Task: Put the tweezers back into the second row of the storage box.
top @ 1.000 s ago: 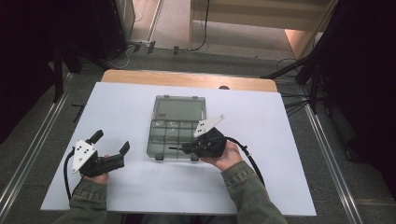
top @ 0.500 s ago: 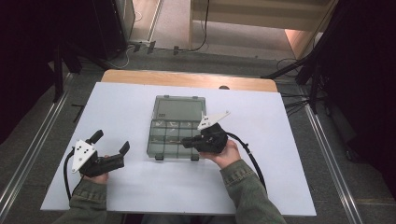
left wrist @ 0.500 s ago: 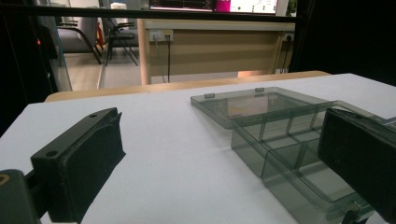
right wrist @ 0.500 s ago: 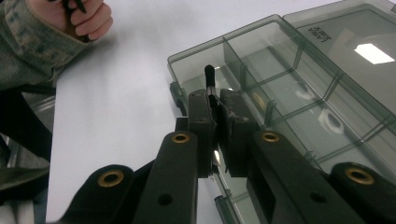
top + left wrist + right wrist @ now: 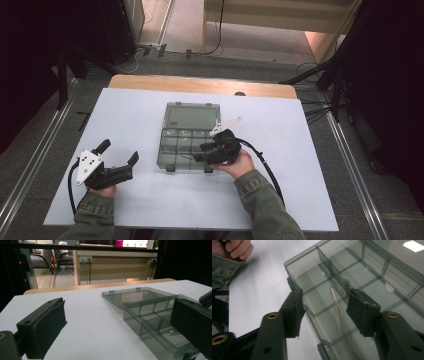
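A clear grey compartment box (image 5: 187,137) lies open in the middle of the white table (image 5: 300,190), its lid (image 5: 192,116) flat on the far side. My right gripper (image 5: 201,152) hovers over the box's front right corner. Its jaws have just been opening and now stand apart over a front compartment (image 5: 325,297). A thin metal pin (image 5: 336,306) lies in that compartment between the pads, touched by neither. My left gripper (image 5: 118,151) rests open at the table's left with nothing between its jaws (image 5: 118,312); the box (image 5: 155,315) is to its right.
A small pale bit (image 5: 389,287) lies in another compartment of the box. The wooden table edge (image 5: 200,85) runs along the back. Cables (image 5: 265,165) trail from the grippers. Bare white surface surrounds the box on all sides.
My right hand has edged left and down over the box's front edge, and its jaws now stand apart. The left hand has stayed put.
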`<action>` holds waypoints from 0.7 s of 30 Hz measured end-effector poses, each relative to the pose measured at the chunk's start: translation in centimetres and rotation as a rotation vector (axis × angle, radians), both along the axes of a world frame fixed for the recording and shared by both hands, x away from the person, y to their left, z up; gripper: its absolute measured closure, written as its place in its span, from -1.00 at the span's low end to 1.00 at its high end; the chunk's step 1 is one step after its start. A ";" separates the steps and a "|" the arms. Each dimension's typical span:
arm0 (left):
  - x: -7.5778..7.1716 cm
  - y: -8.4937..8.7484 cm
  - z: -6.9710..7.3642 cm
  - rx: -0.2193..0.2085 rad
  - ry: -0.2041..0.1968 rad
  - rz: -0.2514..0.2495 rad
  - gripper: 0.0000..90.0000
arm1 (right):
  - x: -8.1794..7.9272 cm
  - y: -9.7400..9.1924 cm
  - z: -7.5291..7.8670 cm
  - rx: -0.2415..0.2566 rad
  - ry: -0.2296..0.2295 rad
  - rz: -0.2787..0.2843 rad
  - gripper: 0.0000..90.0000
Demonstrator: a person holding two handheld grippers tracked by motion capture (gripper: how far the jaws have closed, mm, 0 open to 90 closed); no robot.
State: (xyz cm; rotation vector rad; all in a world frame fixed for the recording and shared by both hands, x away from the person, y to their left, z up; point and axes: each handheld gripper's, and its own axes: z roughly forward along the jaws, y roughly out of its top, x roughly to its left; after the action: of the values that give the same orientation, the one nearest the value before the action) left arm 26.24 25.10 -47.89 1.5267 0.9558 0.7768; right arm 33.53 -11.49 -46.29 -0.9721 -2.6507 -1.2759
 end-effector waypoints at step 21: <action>-0.1 0.0 0.0 0.000 -0.001 -0.012 -1.00 | -1.7 -3.3 0.7 -0.046 -0.068 -0.139 -1.00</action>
State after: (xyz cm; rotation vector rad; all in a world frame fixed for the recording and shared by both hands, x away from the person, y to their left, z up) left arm 26.18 25.05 -47.91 1.5311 0.9455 0.7691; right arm 31.82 -14.84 -45.54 -1.1577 -2.7180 -1.3018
